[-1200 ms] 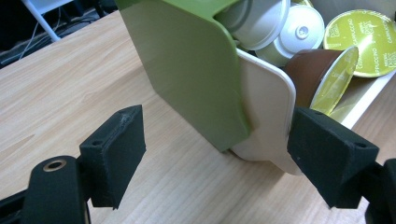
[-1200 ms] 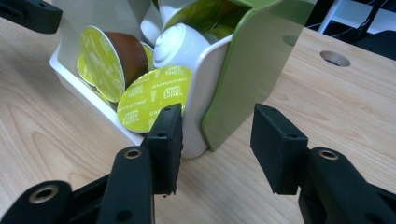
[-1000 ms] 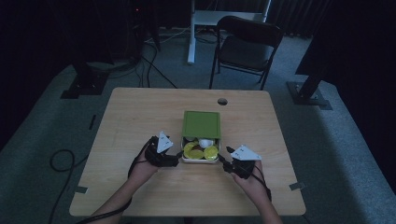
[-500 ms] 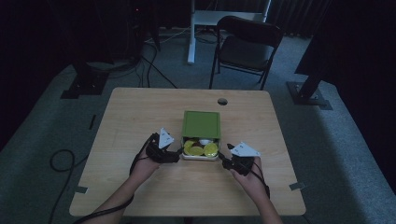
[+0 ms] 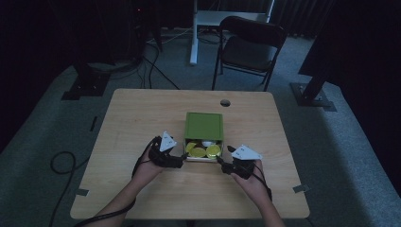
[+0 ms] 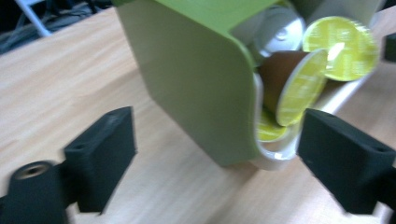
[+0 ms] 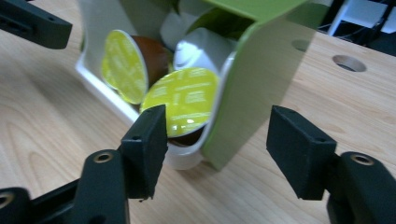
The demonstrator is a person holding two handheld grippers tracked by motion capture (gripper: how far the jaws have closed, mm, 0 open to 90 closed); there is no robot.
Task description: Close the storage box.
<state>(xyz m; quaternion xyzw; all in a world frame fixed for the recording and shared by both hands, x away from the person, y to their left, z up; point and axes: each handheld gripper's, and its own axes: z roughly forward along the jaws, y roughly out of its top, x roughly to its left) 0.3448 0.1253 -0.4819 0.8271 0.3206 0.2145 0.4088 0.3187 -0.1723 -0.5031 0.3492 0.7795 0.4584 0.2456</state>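
Both tongs just opening: left tongs and right tongs astride the near corners of the green box, gripping nothing. Yellow-lidded capsules in its white tray, on the table.

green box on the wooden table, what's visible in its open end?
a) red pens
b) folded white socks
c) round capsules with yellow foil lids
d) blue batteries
c: the green box shows round capsules with yellow foil lids in its white inner tray, seen from both claw views.
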